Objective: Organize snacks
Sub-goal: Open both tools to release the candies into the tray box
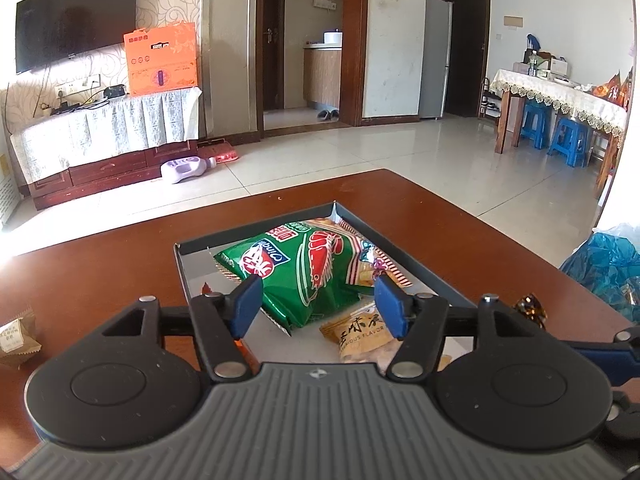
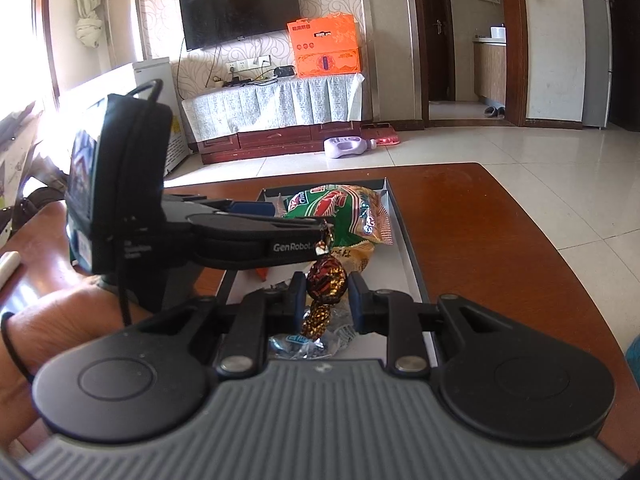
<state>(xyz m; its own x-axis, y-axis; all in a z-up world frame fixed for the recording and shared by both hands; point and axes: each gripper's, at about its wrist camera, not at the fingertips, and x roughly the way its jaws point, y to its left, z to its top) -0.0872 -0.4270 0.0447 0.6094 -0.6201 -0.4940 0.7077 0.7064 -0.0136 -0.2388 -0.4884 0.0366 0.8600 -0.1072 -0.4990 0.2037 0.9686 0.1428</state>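
A shallow dark-rimmed tray [image 1: 256, 233] with a white floor sits on the brown table. In it lies a green shrimp-snack bag [image 1: 304, 268], over a striped orange bag [image 1: 378, 266] and beside a yellow packet [image 1: 362, 334]. My left gripper [image 1: 318, 304] hangs open just above the green bag's near end, one blue pad on each side, neither pressing on it. My right gripper [image 2: 325, 292] is shut on a brown-and-gold foil-wrapped candy [image 2: 326, 280], held above the tray's near end [image 2: 404, 232]. In the right wrist view the left gripper [image 2: 266, 213] reaches in from the left.
A brown paper-wrapped snack [image 1: 16, 336] lies on the table at the left. A blue plastic bag [image 1: 604, 264] sits at the table's right edge. Clear-wrapped candies [image 2: 304, 342] lie in the tray under the right gripper. A person's hand [image 2: 60, 320] holds the left gripper.
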